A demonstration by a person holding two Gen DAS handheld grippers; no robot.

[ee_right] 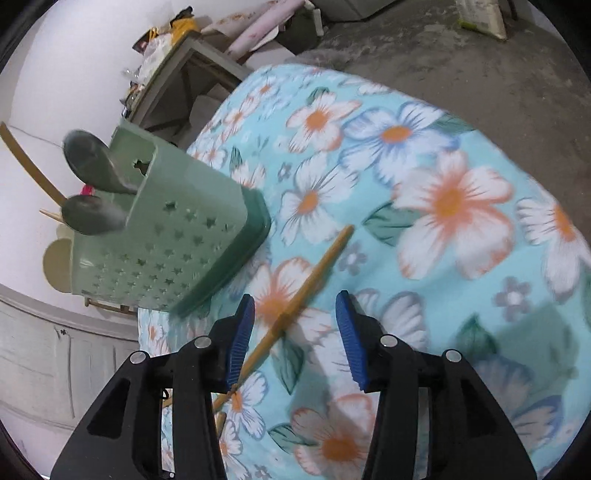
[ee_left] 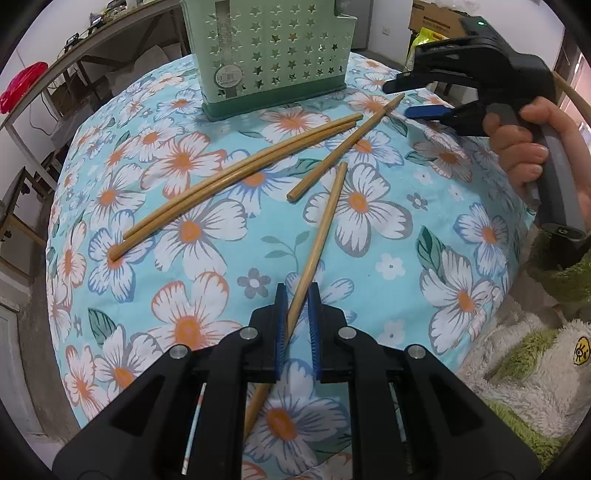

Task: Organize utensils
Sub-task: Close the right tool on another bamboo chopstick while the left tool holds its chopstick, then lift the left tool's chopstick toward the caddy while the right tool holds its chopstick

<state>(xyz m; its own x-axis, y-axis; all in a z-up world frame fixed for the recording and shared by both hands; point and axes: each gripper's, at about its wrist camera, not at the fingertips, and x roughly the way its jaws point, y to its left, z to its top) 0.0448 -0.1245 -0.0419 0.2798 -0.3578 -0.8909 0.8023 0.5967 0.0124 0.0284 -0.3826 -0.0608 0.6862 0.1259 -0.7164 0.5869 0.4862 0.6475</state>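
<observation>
Several wooden chopsticks lie on the floral tablecloth (ee_left: 388, 236). My left gripper (ee_left: 298, 295) has its jaws close around one chopstick (ee_left: 325, 218), which runs between the blue pads (ee_left: 281, 325); contact is not clear. A pair of chopsticks (ee_left: 236, 177) lies to the left and another chopstick (ee_left: 343, 147) ahead. My right gripper (ee_right: 295, 317) is open above the tip of that chopstick (ee_right: 314, 273); it also shows in the left wrist view (ee_left: 413, 99). The green star-holed utensil holder (ee_left: 273, 51) stands at the table's far side and holds two spoons (ee_right: 96, 166).
A shelf (ee_left: 92, 55) with a red object (ee_left: 22, 88) stands at the left. A fluffy green and white rug (ee_left: 524, 369) lies right of the table. Boxes (ee_left: 439, 18) are behind the right gripper. A grey concrete floor (ee_right: 480, 55) surrounds the table.
</observation>
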